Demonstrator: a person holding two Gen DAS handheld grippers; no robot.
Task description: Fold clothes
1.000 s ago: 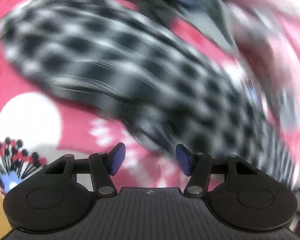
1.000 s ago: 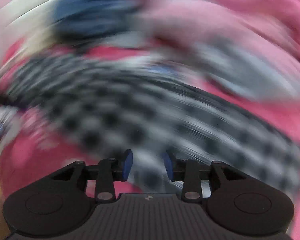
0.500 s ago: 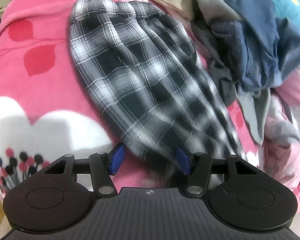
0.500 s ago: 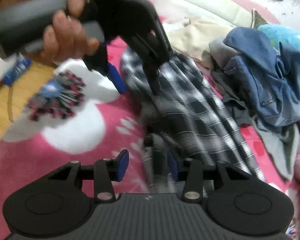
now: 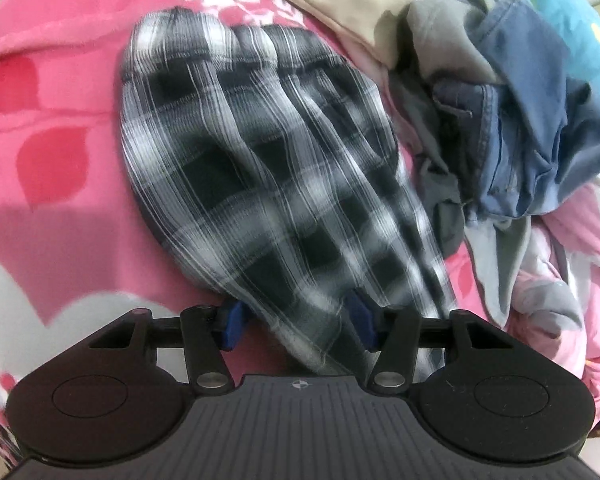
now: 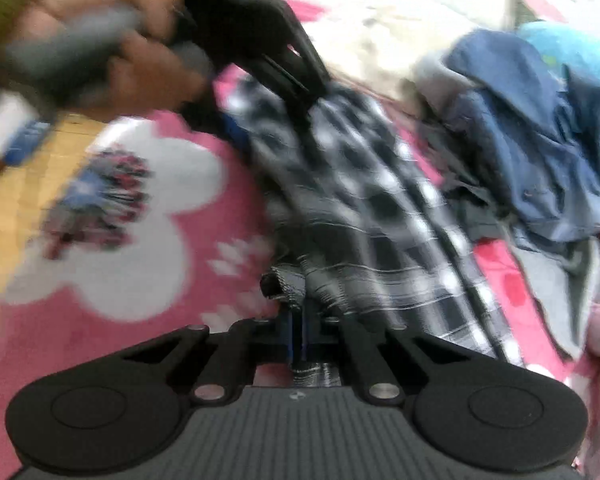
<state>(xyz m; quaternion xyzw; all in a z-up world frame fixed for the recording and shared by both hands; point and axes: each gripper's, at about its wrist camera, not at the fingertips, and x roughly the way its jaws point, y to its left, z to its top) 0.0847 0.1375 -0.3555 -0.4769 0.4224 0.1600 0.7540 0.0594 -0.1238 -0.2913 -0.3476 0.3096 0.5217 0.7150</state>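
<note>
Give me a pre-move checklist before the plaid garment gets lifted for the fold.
1. Right gripper jaws shut on the plaid garment hem: ok.
2. Left gripper grip: not ok, jaws closing, cloth between them, not yet pinched.
3. Both grippers on the same garment: ok.
4. Garment clear of the denim pile: cannot tell, edges meet.
5. Pink blanket not caught in either grip: cannot tell.

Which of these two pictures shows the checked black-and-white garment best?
The left wrist view: the checked garment lies nearly whole on the pink blanket. The right wrist view shows it blurred, partly hidden by the other gripper.
</note>
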